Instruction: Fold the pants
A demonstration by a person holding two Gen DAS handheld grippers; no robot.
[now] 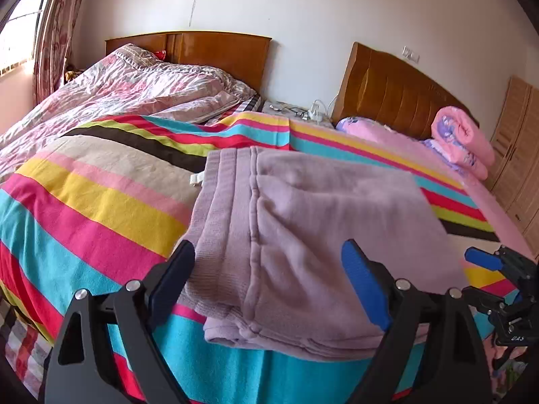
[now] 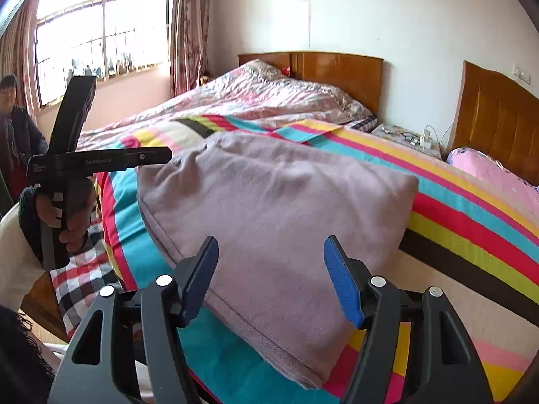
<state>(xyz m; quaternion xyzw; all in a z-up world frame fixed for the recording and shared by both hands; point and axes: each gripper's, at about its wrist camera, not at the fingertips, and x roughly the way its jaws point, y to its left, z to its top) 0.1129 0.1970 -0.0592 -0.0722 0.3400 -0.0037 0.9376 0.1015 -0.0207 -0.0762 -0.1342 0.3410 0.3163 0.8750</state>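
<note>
and here are the pants (image 1: 303, 229), mauve and fleecy, lying folded into a thick rectangle on the striped sheet (image 1: 87, 208) near the bed's front edge. in the left view the ribbed waistband (image 1: 219, 202) sits on the left side of the bundle, with a small white tag (image 1: 197, 179) poking out by its far corner.

the left gripper (image 1: 269, 279) hangs just above the near edge of the pants, jaws spread wide, one finger off the waistband side and the blue pad (image 1: 365, 289) over the cloth, neither pressing on it. nothing is caught between them.

the right gripper (image 2: 271, 276) hovers over the near part of the bundle too, jaws apart with the fabric showing between them but no pinch. its tip also peeks in at the right edge of the left view.

in the right view a hand (image 2: 72, 222) grips the left tool's handle at the left, beside a checked cloth (image 2: 84, 279).

behind, a crumpled floral quilt (image 1: 134, 91) covers the far bed under a wooden headboard (image 1: 219, 50). a rolled pink blanket (image 1: 461, 138) lies at the right. a person (image 2: 17, 128) stands by the window (image 2: 101, 33).
</note>
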